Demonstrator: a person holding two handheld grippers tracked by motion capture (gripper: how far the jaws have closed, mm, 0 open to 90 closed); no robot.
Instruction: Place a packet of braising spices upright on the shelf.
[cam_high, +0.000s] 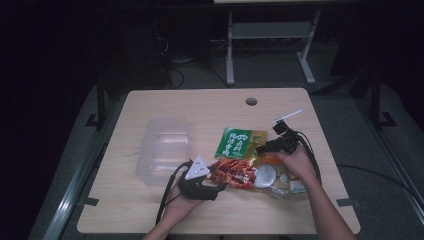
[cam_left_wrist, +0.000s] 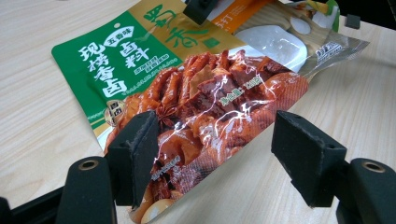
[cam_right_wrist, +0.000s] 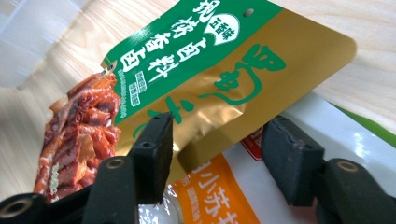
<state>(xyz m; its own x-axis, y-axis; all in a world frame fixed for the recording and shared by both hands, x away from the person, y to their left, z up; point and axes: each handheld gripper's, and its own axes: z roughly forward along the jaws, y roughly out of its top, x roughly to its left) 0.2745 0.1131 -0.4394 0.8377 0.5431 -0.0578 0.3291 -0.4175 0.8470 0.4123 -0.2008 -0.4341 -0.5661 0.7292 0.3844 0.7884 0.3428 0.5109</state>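
Observation:
A green and gold food packet (cam_high: 239, 145) with a red picture of braised meat lies flat near the table's middle. It partly covers a second packet (cam_high: 272, 177) printed white and orange. My left gripper (cam_high: 220, 182) is at the first packet's near red end. In the left gripper view its jaws (cam_left_wrist: 215, 149) straddle that corner of the packet (cam_left_wrist: 196, 93): the left pad overlaps it and the right pad stands clear. My right gripper (cam_high: 265, 146) is at the far gold edge. Its jaws (cam_right_wrist: 222, 144) stand apart over the gold edge (cam_right_wrist: 210, 70) and the orange packet (cam_right_wrist: 219, 196).
A clear plastic container (cam_high: 162, 147) stands on the wooden table (cam_high: 150, 210) left of the packets, also seen as the container (cam_right_wrist: 28, 42) in the right gripper view. A round cable hole (cam_high: 251, 101) is near the far edge. The right gripper's jaw tip (cam_left_wrist: 201, 9) shows beyond the packet.

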